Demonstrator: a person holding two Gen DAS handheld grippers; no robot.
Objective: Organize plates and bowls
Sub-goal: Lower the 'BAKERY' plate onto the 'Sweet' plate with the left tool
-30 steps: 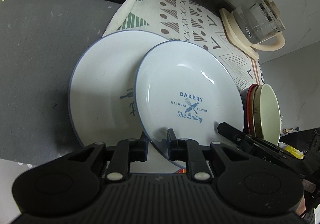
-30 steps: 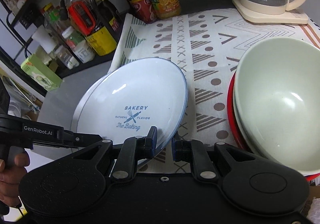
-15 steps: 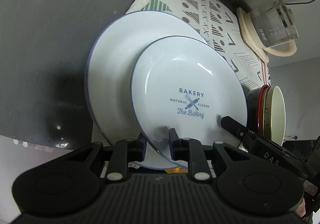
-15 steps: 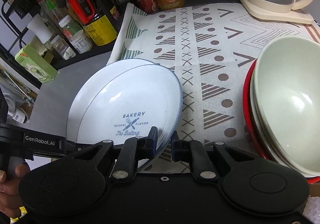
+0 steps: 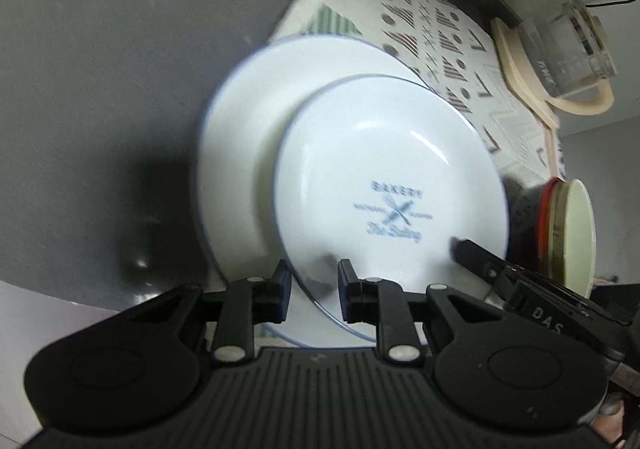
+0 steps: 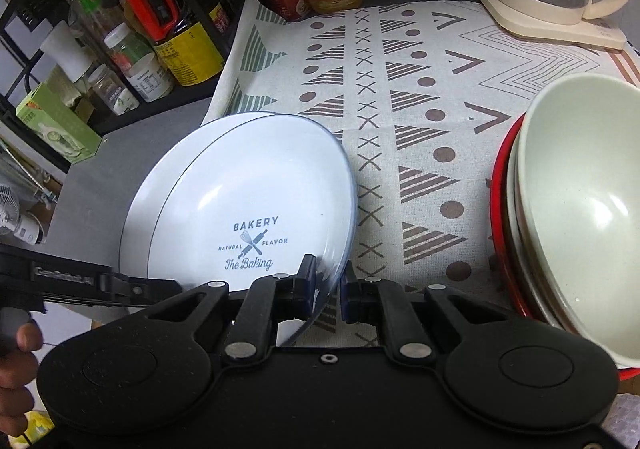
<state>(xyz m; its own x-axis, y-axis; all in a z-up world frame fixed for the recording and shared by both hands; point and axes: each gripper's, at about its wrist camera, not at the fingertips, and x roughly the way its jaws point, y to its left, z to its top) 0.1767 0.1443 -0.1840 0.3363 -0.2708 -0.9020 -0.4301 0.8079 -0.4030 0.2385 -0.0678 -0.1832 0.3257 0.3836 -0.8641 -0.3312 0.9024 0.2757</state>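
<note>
Patterned cloth (image 6: 420,121) carries stacked bowls (image 6: 580,217) at right. Lower plate (image 5: 248,153) lies beneath the Bakery plate (image 6: 256,201). My left gripper (image 5: 311,287) and right gripper (image 6: 327,289) each straddle its near rim, jaws narrow; contact unclear.
</note>
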